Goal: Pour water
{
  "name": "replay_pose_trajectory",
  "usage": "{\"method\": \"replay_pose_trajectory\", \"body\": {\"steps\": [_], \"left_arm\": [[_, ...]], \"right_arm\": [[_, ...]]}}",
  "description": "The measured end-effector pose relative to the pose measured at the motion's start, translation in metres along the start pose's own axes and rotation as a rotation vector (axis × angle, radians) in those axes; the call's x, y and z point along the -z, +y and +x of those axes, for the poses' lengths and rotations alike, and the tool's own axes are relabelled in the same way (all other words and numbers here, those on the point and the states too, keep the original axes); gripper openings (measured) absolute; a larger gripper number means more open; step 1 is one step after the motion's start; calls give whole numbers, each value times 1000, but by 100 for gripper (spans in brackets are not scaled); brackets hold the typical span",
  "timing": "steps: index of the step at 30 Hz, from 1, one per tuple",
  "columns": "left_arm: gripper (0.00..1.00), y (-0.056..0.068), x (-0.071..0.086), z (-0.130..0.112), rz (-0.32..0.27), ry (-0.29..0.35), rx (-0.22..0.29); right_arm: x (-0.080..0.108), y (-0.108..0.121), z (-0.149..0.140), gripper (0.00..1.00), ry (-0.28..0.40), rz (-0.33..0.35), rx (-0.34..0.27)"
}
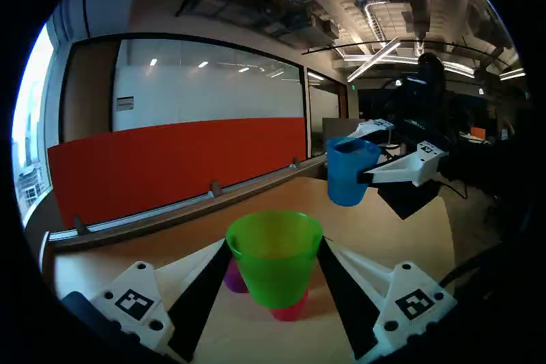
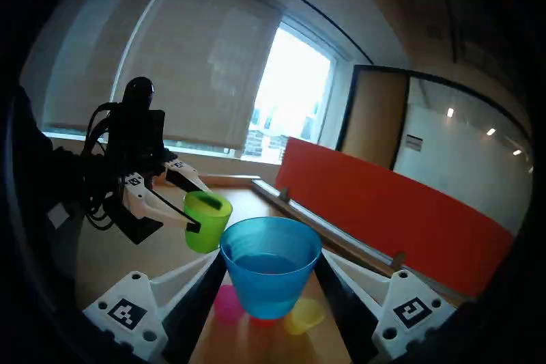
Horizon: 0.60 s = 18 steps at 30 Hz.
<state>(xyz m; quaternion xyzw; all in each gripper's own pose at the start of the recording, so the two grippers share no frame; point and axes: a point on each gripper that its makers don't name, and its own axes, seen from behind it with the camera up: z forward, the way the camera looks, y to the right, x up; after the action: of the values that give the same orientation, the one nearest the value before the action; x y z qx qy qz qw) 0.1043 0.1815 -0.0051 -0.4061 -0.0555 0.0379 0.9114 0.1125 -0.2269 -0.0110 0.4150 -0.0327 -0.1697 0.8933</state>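
Observation:
In the left gripper view my left gripper (image 1: 275, 265) is shut on an upright green cup (image 1: 275, 255), held above the wooden table (image 1: 382, 227). Farther off to the right, the blue cup (image 1: 349, 169) hangs in the right gripper's fingers (image 1: 403, 169). In the right gripper view my right gripper (image 2: 270, 275) is shut on the blue cup (image 2: 269, 275), upright, with water visible inside. The green cup (image 2: 206, 220) shows up to the left, gripped by the left gripper (image 2: 194, 217) in a person's hand. Both cups are apart.
Small cups lie on the table below: a purple one (image 1: 235, 278) and a red one (image 1: 290, 313); a pink cup (image 2: 227, 304) and a yellow one (image 2: 304, 315) appear under the blue cup. A red partition (image 1: 177, 159) and rail run along the table's far edge.

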Motion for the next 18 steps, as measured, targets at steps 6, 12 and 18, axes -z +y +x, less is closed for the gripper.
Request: {"method": "replay_pose_trajectory", "body": {"steps": [6,12,18], "left_arm": [[87,6,0,-5,-14,-1,2],[87,10,0,-6,-25,6,16],[87,16,0,-7,-41,12,24]], "right_arm": [[-2,1,4,90,-1,7,29],[-3,2,10,90,5,8,71],[-3,2,17,90,9,13,117]]}}
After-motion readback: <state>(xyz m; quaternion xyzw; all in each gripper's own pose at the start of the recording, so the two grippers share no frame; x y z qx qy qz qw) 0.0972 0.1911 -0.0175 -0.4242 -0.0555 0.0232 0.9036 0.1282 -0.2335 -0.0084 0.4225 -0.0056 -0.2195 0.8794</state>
